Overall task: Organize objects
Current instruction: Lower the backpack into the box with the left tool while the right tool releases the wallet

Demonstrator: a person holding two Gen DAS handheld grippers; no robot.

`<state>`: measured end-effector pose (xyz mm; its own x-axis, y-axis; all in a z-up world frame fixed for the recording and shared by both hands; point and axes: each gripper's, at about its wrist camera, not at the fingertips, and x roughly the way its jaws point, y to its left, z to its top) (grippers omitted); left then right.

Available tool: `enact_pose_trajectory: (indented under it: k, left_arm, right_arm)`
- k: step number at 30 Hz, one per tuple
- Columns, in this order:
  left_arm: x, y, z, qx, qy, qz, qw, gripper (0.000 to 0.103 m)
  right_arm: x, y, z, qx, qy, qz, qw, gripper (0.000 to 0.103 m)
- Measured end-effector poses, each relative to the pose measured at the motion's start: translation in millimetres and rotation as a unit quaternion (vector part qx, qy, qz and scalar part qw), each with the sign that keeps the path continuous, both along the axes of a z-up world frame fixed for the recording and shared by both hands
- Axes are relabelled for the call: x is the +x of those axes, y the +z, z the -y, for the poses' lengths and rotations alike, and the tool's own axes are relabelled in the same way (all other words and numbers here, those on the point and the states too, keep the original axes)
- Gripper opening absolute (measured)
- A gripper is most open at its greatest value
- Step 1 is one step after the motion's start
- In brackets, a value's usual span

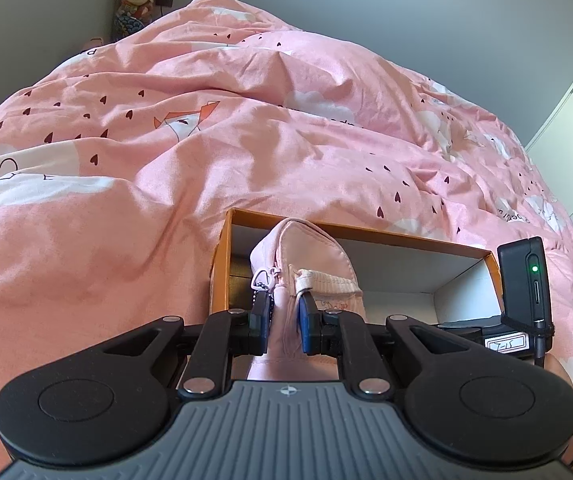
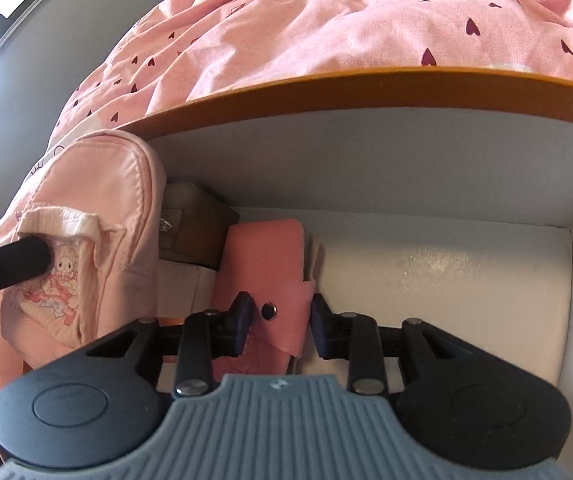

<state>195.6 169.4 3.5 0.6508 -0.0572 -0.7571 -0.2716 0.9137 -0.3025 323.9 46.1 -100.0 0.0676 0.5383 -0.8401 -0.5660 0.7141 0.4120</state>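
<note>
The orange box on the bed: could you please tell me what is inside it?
Inside the orange box stand a pink wallet with a snap, a brown box and the pink pouch. Whatever lies beneath them is covered.

Left gripper point(image 1: 283, 316): angled downward over the near rim of the orange box point(image 1: 222, 264), jaws drawn close together and clamped on the pink pouch point(image 1: 302, 256), one pad on each face of the fabric. From the right wrist view, one of its fingers point(image 2: 26, 258) presses on the pouch's front pocket at the left end of the box.

Right gripper point(image 2: 280, 320): tilted steeply down inside the box, jaws partly apart, straddling the pink wallet point(image 2: 262, 256); whether the pads press on it cannot be told.
</note>
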Motion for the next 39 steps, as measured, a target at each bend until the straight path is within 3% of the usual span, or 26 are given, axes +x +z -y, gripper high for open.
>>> enact_pose_trajectory:
  k: [3,13,20,29,33,39]
  left_arm:
    - [-0.1,-1.2,1.9,-0.009,-0.001,0.001,1.0000,0.016]
    - [10.5,-14.5,19.7,-0.064,-0.006,0.010,0.9979,0.016]
    - [25.2,-41.3,33.5,-0.076,-0.010,-0.012,0.9970,0.017]
    - [31.4,-62.9,33.0,-0.057,0.004,-0.047,0.9973,0.022]
    - [33.1,-64.9,41.9,-0.019,0.002,-0.051,0.9985,0.032]
    - [25.2,-56.8,46.1,0.001,-0.004,-0.034,0.9994,0.044]
  right_arm:
    - [-0.8,0.4,-0.6,-0.022,0.000,0.014,1.000,0.039]
    - [-5.9,32.8,42.8,-0.017,-0.031,0.063,0.997,0.039]
    - [-14.5,38.1,56.9,-0.050,-0.036,0.107,0.992,0.028]
    - [-19.6,29.4,49.2,-0.049,-0.028,0.095,0.994,0.027]
    - [-21.9,29.4,46.1,-0.052,-0.024,0.100,0.993,0.027]
    - [-20.7,32.5,52.2,-0.052,-0.033,0.102,0.993,0.027]
